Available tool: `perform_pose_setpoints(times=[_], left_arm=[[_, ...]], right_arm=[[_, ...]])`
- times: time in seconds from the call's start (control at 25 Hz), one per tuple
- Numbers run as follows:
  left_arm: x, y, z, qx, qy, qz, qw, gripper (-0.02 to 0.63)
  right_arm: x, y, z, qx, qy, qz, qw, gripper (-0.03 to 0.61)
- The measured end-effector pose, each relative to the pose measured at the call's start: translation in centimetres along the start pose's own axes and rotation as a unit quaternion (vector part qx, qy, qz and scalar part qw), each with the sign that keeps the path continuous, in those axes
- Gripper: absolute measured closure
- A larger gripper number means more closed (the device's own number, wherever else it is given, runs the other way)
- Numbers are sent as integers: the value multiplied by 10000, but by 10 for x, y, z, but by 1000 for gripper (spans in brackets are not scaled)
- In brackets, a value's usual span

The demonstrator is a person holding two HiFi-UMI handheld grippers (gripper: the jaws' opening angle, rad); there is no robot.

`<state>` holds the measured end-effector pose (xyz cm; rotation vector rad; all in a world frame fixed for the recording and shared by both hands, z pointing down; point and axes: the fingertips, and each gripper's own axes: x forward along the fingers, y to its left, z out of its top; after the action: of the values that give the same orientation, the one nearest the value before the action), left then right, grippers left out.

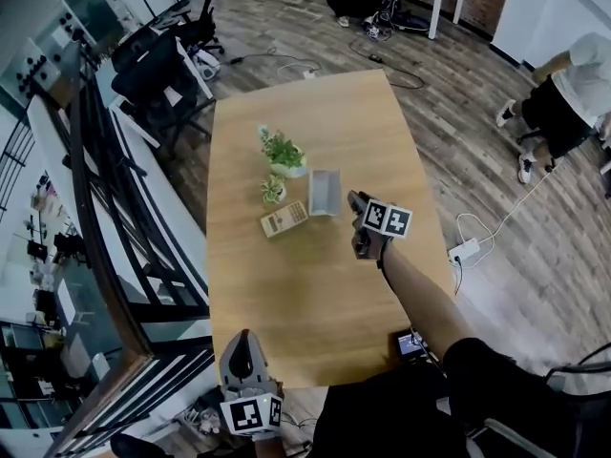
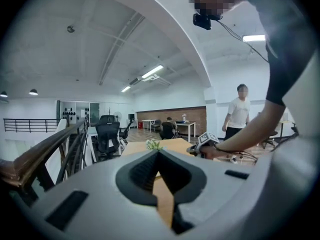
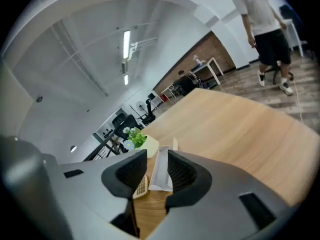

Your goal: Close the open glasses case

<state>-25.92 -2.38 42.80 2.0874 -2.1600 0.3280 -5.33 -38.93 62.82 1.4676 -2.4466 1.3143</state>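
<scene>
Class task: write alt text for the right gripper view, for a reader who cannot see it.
The right gripper, jaws open, frames an open grey glasses case on a wooden table. A calculator lies left of the case, a potted plant behind it; a person stands far off.

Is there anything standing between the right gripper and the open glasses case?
Nothing visible does. The right gripper, jaws open, points at the glasses case with only bare table between them. The calculator lies beside the case, off that line.
</scene>
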Motion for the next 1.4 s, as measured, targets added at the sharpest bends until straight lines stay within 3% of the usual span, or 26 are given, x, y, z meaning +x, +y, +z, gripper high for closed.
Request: perform_pose_setpoints(times=[0.08, 0.24, 0.68, 0.88, 1.04, 1.12, 1.2, 1.28, 1.32, 1.4], left_arm=[[-5, 1, -7, -32, 154, 67, 9999, 614], [-11, 8, -19, -99, 424, 233, 9988, 614], [1, 18, -30, -108, 643, 305, 9974, 614], [5, 17, -32, -124, 645, 268, 9975, 614], [4, 17, -34, -130, 685, 282, 9972, 614], [4, 18, -35, -142, 694, 285, 9971, 614], [4, 18, -37, -154, 687, 273, 9971, 614], [5, 18, -37, -164, 670, 258, 9973, 614], [5, 18, -37, -167, 670, 252, 9973, 614], [5, 17, -37, -168, 680, 242, 9972, 614]], right_arm=[[28, -14, -10, 237, 194, -209, 9993, 440], [62, -23, -26, 214, 509, -417, 9976, 431], [91, -38, -38, 299, 657, -583, 9957, 433], [92, -42, -41, -83, 706, -762, 9946, 537], [90, -45, -40, -481, 786, -929, 9914, 545], [88, -45, -38, -969, 869, -1104, 9853, 548], [88, -42, -33, -1733, 980, -1324, 9710, 551], [90, -35, -30, -2732, 1123, -1502, 9435, 556], [92, -30, -29, -3305, 1223, -1586, 9223, 558], [94, -20, -32, -4521, 1437, -1773, 8623, 558]])
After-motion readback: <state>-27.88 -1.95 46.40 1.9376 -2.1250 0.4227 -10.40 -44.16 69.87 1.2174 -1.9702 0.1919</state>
